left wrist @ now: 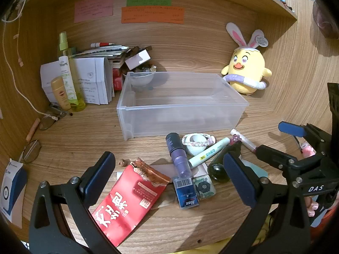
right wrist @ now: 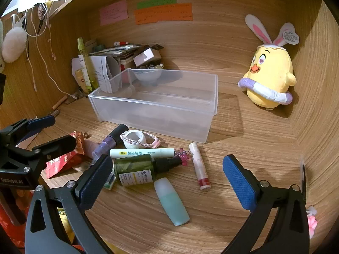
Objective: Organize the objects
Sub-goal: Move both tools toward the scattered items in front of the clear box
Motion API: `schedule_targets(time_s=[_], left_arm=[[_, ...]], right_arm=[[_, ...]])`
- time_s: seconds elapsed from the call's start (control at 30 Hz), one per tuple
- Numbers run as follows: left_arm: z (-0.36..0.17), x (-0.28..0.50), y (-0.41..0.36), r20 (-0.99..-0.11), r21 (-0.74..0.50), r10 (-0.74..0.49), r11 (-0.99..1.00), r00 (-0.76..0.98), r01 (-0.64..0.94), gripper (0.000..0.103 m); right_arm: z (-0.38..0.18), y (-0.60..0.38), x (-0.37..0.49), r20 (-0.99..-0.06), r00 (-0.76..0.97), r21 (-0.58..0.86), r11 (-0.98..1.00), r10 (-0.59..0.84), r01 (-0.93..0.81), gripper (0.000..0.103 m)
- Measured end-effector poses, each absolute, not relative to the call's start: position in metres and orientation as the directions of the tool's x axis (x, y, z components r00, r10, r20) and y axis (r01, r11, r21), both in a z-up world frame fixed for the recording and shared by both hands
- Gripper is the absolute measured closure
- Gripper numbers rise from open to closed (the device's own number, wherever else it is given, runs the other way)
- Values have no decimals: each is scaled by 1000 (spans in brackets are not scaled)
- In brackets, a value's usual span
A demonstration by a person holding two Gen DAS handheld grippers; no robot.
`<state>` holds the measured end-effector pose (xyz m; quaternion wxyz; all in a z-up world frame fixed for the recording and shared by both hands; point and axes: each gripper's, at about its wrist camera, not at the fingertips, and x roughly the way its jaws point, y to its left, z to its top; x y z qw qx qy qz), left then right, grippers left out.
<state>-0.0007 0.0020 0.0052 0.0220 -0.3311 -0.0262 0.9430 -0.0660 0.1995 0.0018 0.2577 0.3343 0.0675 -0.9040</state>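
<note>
A clear plastic bin (left wrist: 180, 120) (right wrist: 152, 116) stands empty mid-desk. In front of it lies a loose pile: a red snack packet (left wrist: 131, 203), a purple bottle (left wrist: 179, 156), a blue staples box (left wrist: 186, 192), a dark green spray bottle (right wrist: 135, 169), a white-green tube (right wrist: 142, 152), a teal tube (right wrist: 171, 199), a pink lip tube (right wrist: 200, 167) and a braided hair tie on a white cup (right wrist: 135, 139). My left gripper (left wrist: 169, 175) hovers open above the packet and purple bottle. My right gripper (right wrist: 167, 183) hovers open above the green bottle and teal tube. Neither touches anything.
A yellow plush chick (left wrist: 245, 72) (right wrist: 269, 74) sits at the back right. Papers, a spray bottle (left wrist: 67, 69) and small boxes crowd the back left corner. Eyeglasses (left wrist: 31, 150) and a blue-white box (left wrist: 12, 190) lie at the left. Wooden walls close the back and both sides.
</note>
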Motion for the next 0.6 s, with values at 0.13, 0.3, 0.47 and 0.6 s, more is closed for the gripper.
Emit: schedule_targets(time_s=[0.13, 0.3, 0.47, 0.6], left_arm=[[5, 0, 1, -624, -66, 58, -998, -780, -21, 0], [4, 2, 1, -624, -66, 57, -998, -779, -20, 0], [4, 3, 1, -623, -66, 58, -998, -780, -21, 0], [4, 2, 0, -626, -69, 58, -997, -778, -20, 0]], right_arm=[[1, 199, -66, -640, -642, 50, -857, -421, 512, 0], [2, 197, -65, -639, -642, 48, -855, -424, 516, 0], [2, 195, -64, -638, -644, 46, -855, -423, 516, 0], [2, 194, -64, -639, -642, 46, -854, -425, 519, 0]])
